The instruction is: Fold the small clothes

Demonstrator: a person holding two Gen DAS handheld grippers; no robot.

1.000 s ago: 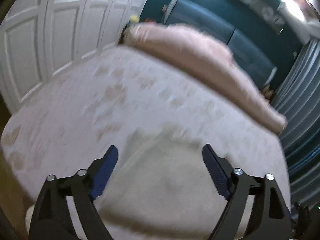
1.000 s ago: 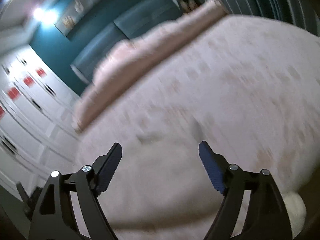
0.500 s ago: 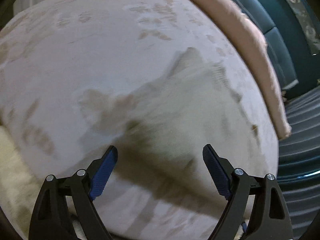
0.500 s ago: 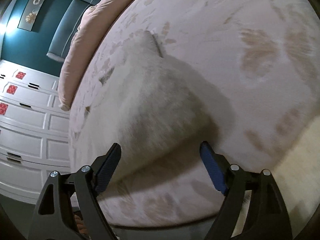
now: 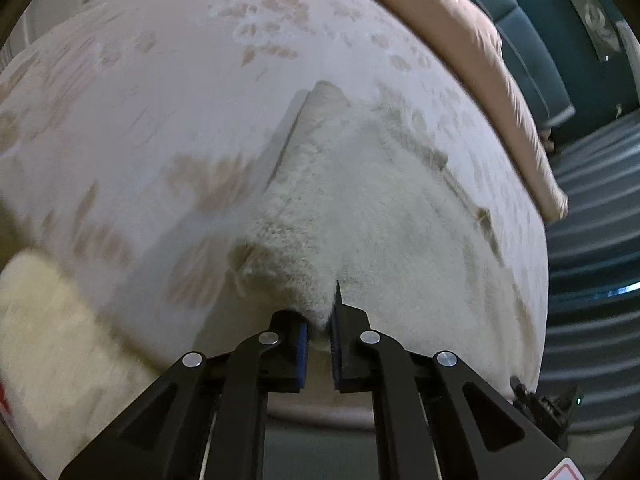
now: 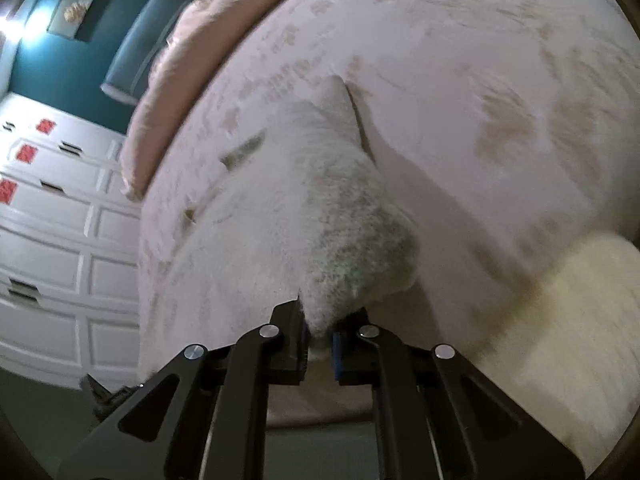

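A fluffy white garment (image 5: 360,208) lies spread on the pale patterned bedspread (image 5: 160,92). My left gripper (image 5: 318,332) is shut on the garment's near edge, with the fabric bunched between its blue pads. In the right wrist view the same garment (image 6: 320,200) runs away from me, and my right gripper (image 6: 320,338) is shut on another part of its near edge. The fabric rises slightly at both grips.
A cream fluffy item (image 5: 52,344) lies at the bed's near corner, also in the right wrist view (image 6: 568,320). A pink blanket (image 5: 480,52) lies along the far side by a teal headboard (image 5: 532,60). White panelled wardrobe doors (image 6: 48,240) stand beside the bed.
Both grippers were open above the garment and have now come down and shut on its near edge.
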